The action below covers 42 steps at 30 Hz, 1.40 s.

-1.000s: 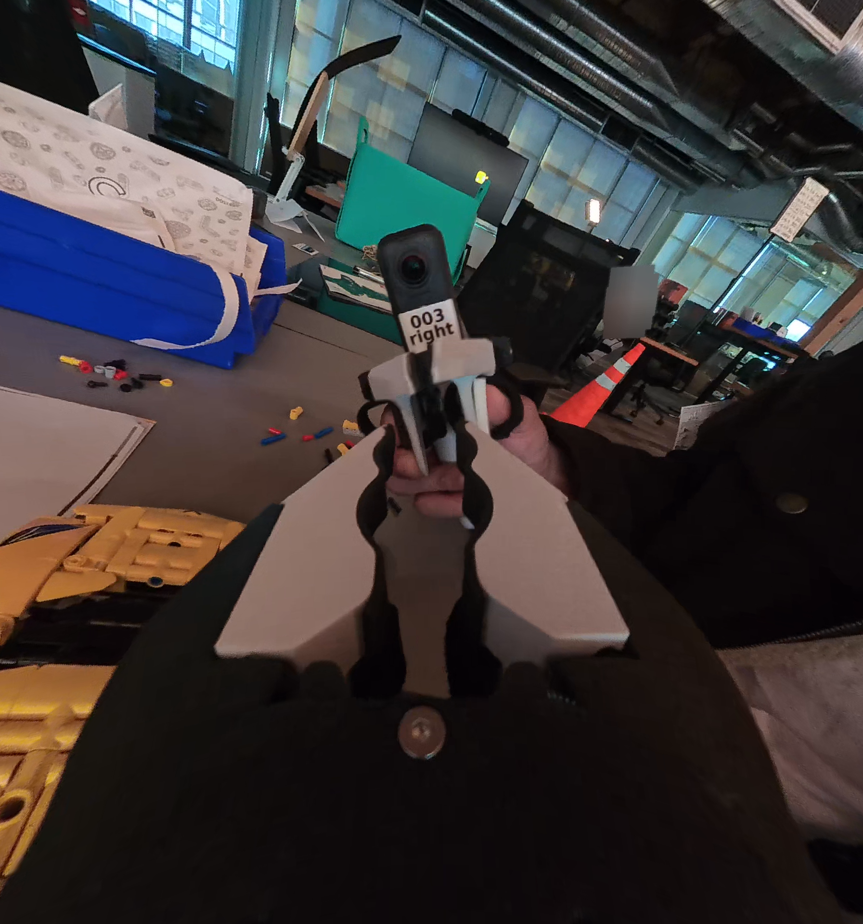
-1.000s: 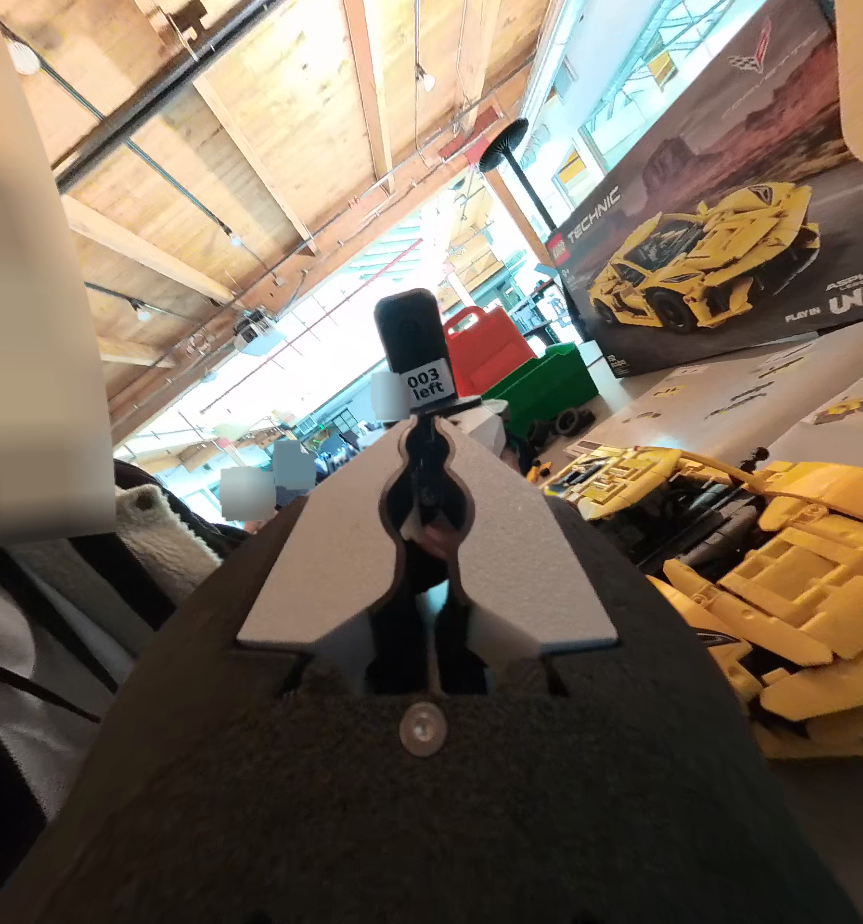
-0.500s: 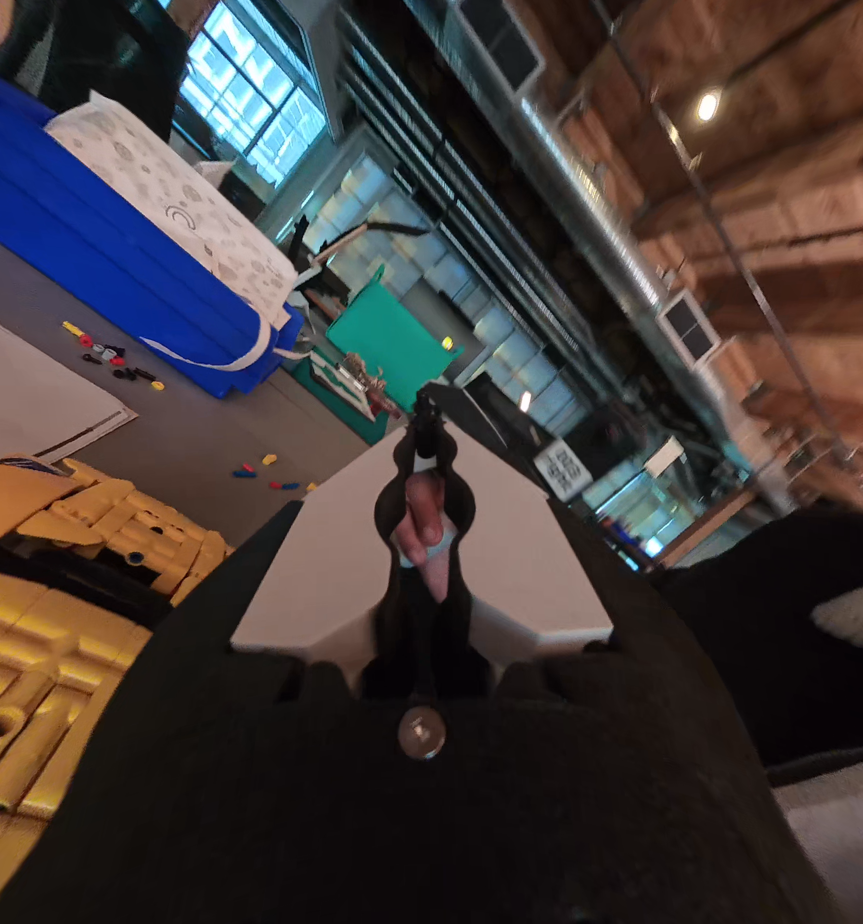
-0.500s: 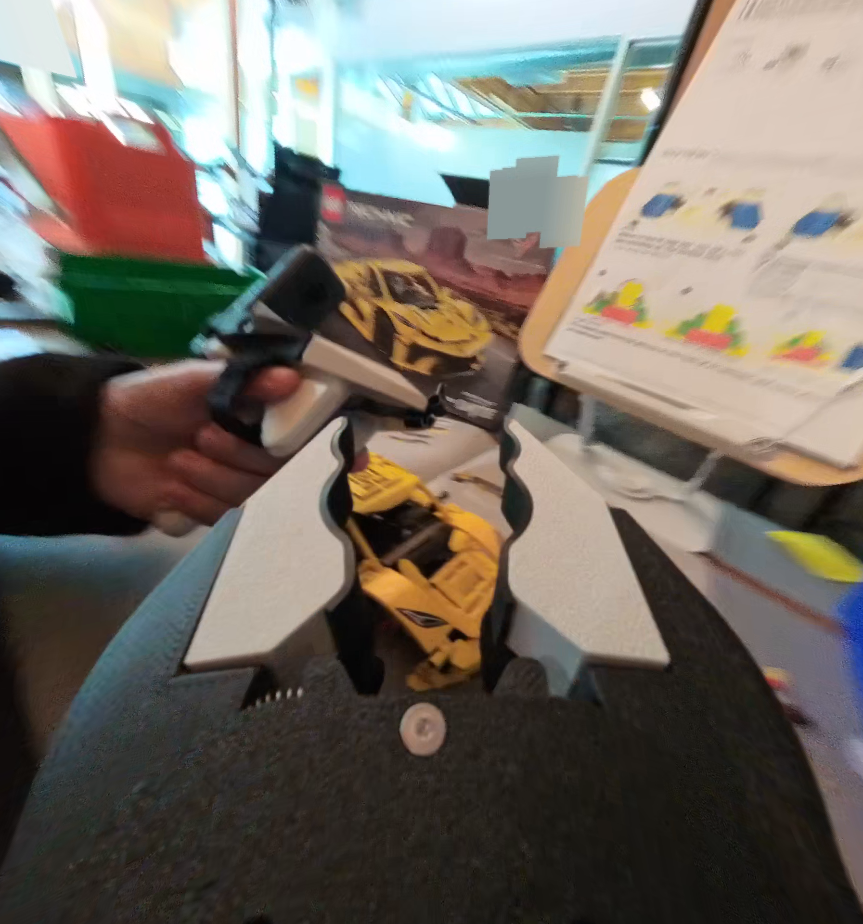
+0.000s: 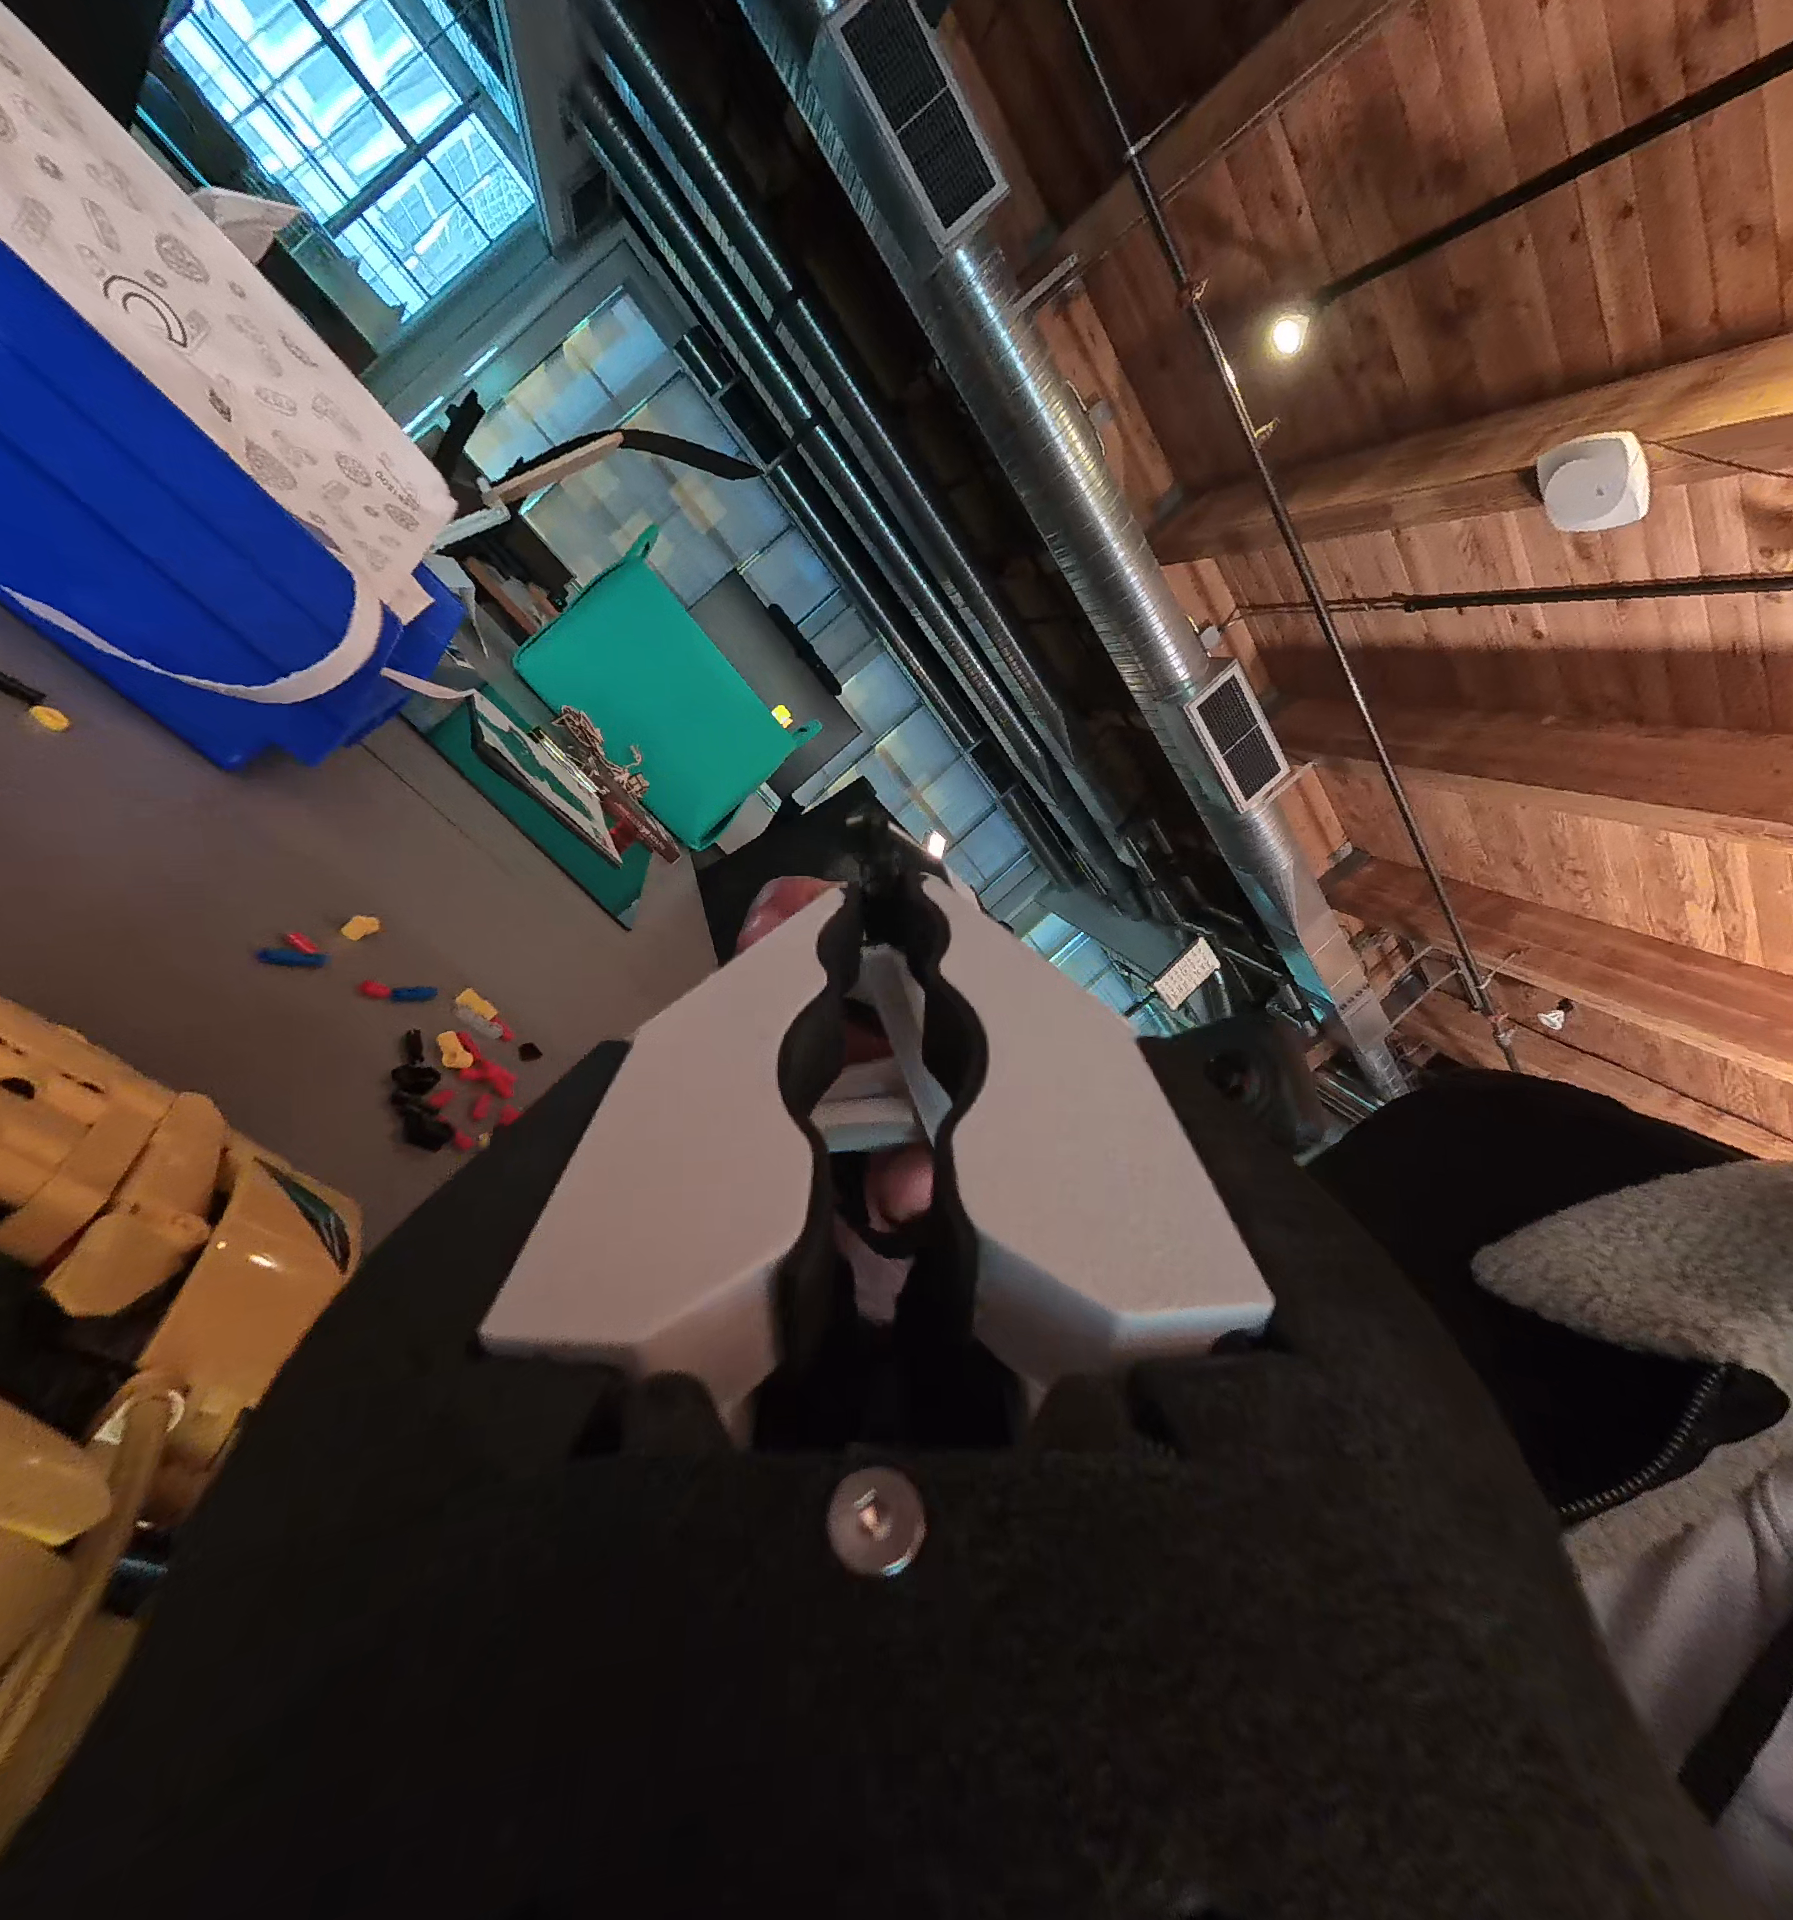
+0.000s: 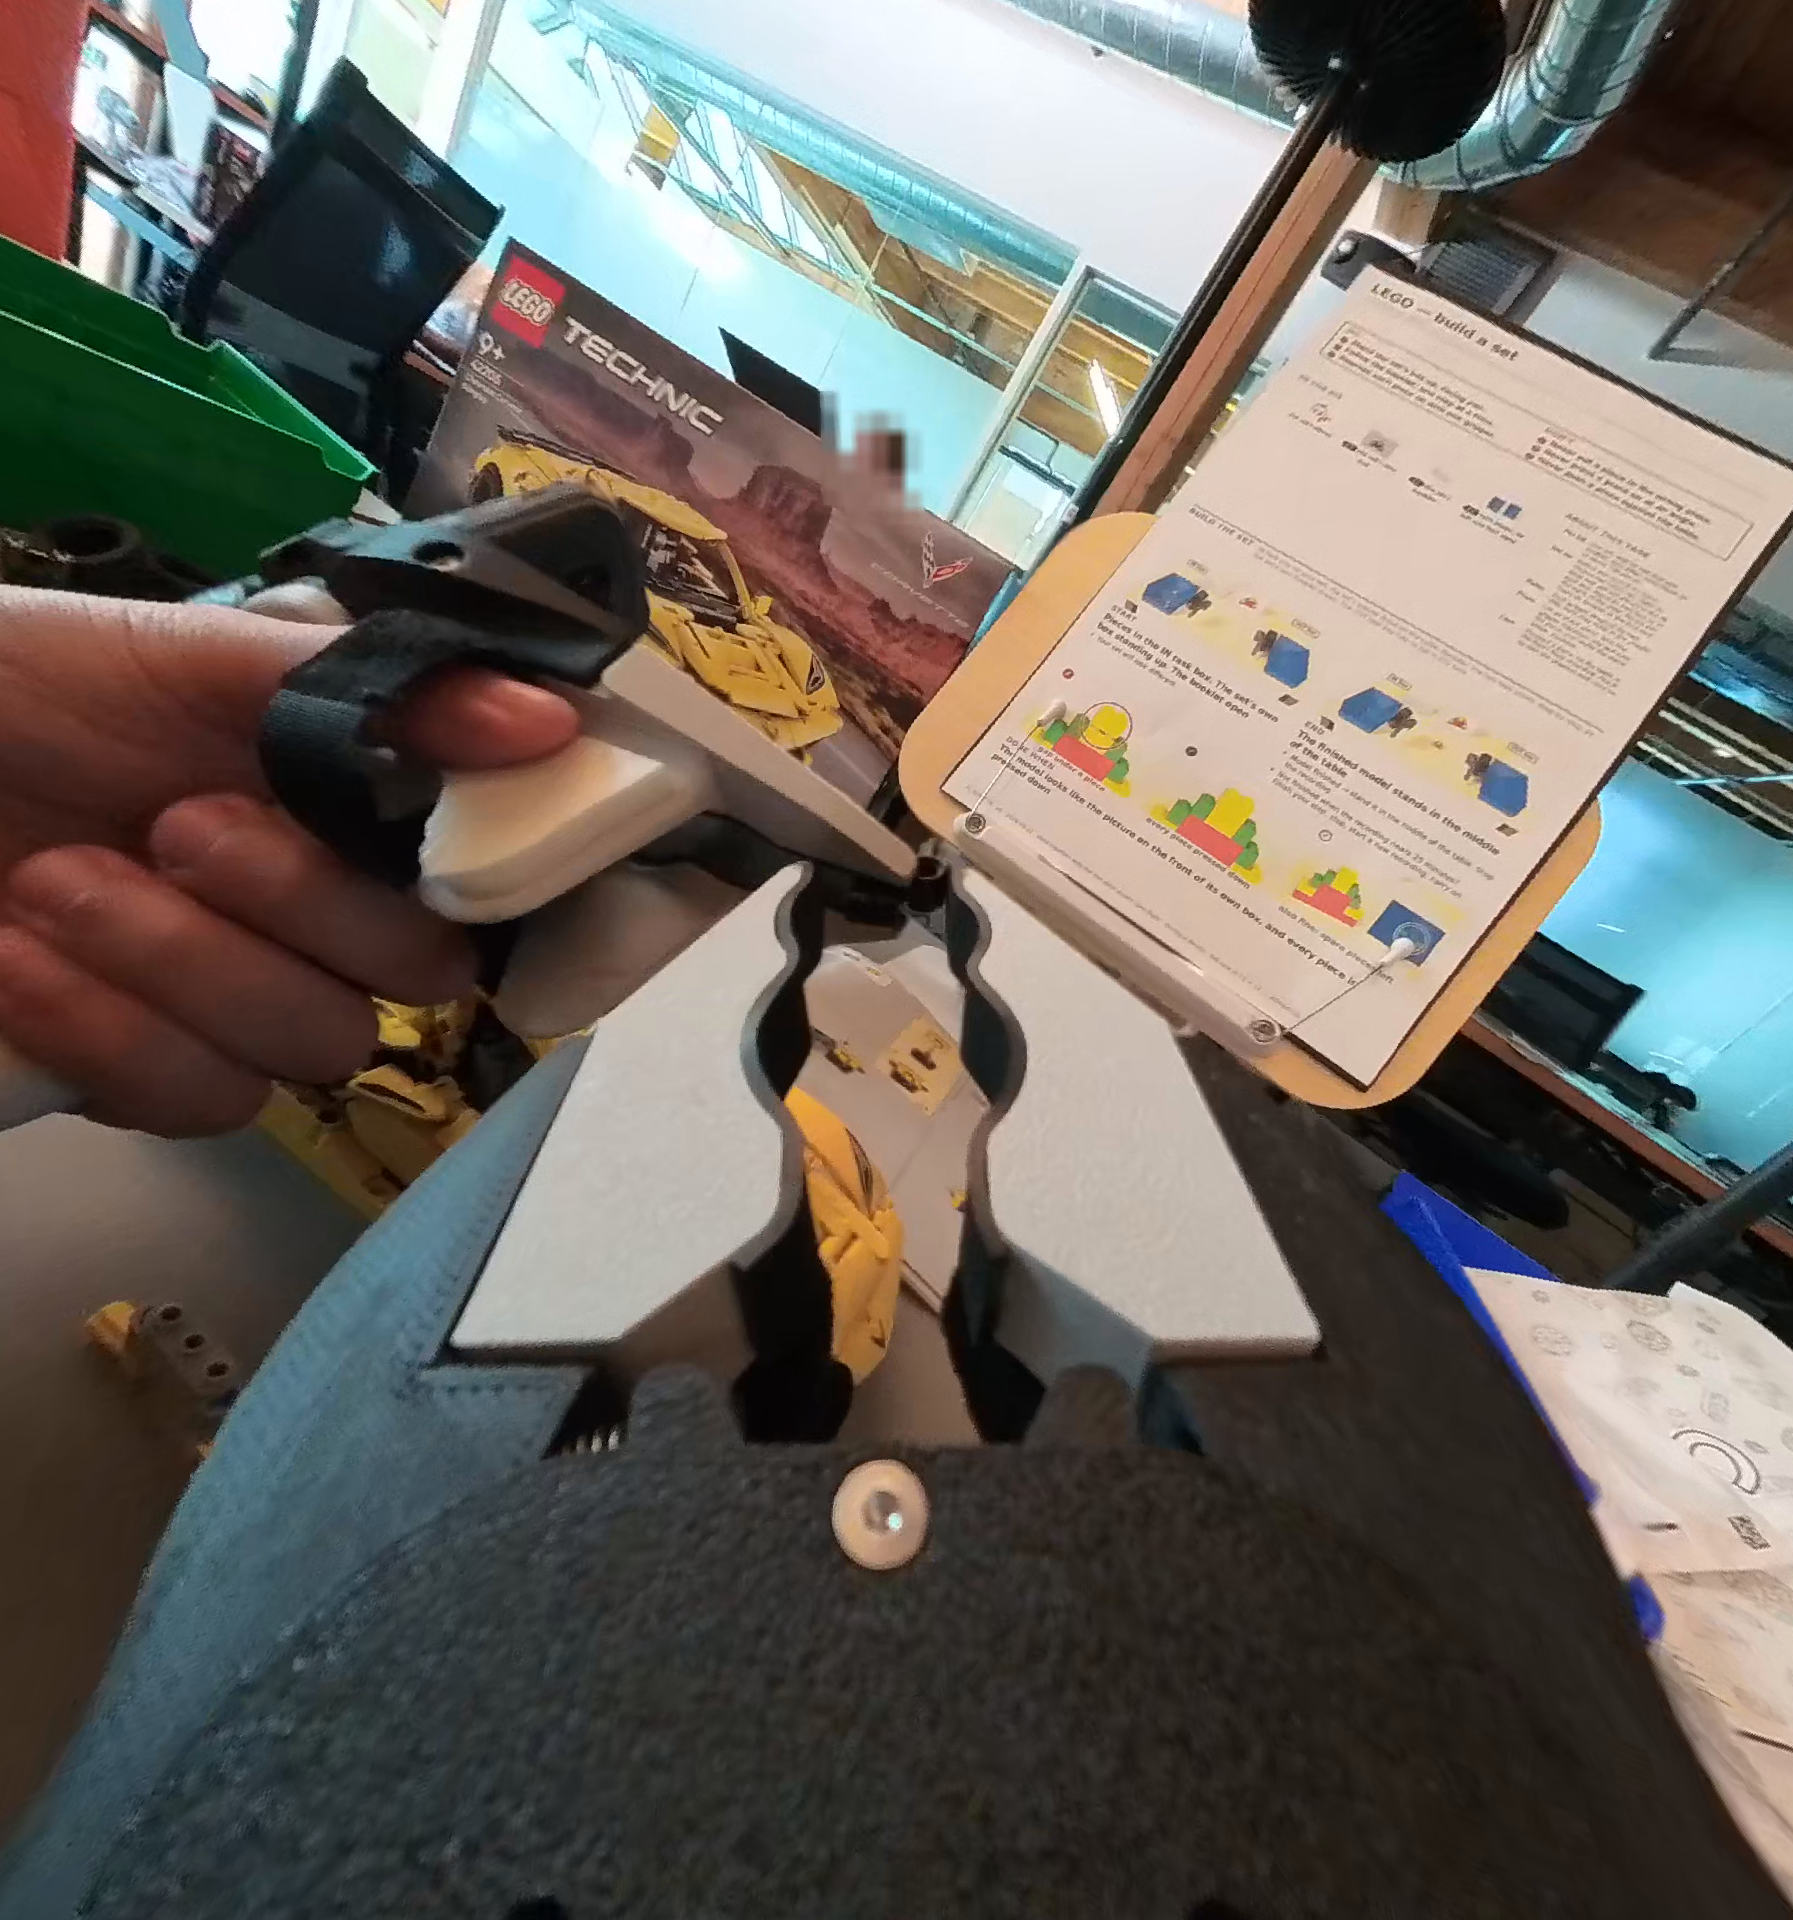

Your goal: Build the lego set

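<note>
left gripper [image 5: 884, 914]: fingers clenched on small black pin [image 6: 928, 868] | right gripper [image 6: 876, 925]: fingers released; align squarely around pin, then close

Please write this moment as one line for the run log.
left gripper: shut on black piece | right gripper: open, tips flank it | yellow car: on table

Place: loft office-workshop — timber ceiling [image 5: 1494, 312] | ducts [image 5: 1079, 499] | desks [image 6: 1650, 1132]

Blue bin [image 5: 123, 582] under patterned paper [image 5: 144, 260]; teal bin [image 5: 663, 717] beyond; clipboard stand [image 6: 1318, 727]
</note>
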Available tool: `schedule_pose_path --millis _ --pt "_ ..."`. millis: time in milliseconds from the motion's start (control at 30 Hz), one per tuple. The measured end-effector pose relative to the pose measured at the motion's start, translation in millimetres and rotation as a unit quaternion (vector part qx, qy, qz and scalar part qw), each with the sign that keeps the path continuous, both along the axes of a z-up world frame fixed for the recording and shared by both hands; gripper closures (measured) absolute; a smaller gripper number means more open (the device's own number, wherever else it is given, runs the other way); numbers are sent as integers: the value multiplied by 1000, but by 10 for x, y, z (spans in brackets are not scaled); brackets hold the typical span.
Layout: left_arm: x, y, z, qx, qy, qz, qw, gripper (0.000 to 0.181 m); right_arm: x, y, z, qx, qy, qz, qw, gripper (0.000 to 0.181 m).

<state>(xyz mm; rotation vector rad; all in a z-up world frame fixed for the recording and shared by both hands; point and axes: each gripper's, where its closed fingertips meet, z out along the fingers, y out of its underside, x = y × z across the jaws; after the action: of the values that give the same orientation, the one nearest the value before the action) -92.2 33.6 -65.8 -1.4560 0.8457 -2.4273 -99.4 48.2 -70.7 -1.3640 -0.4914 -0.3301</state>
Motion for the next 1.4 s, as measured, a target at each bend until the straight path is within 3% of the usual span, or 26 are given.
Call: schedule_pose_path --millis 467,567,733,800,900,1200,1400 --pt "-22 -105 -24 33 6 -30 999 175 -42 -73 -41 -43 16 56 997 165" --pt "-94 -136 -37 88 16 -56 994 174 -116 -102 -33 -33 18 99 994 166" --pt "-223 220 -32 150 43 0 988 160 -127 -132 -152 -61 43 151 986 166" --pt "-272 146 -137 203 65 -25 977 160 -217 -183 -145 -56 43 185 980 167" --pt "-308 33 -173 210 71 -61 973 160 -307 -216 -222 -79 39 210 974 166" --pt "-342 -132 -200 196 65 -114 972 174 -380 -253 -266 -99 21 219 970 166" --pt "-332 -164 -218 214 69 -110 968 178 -359 -255 -266 -93 13 209 973 166"
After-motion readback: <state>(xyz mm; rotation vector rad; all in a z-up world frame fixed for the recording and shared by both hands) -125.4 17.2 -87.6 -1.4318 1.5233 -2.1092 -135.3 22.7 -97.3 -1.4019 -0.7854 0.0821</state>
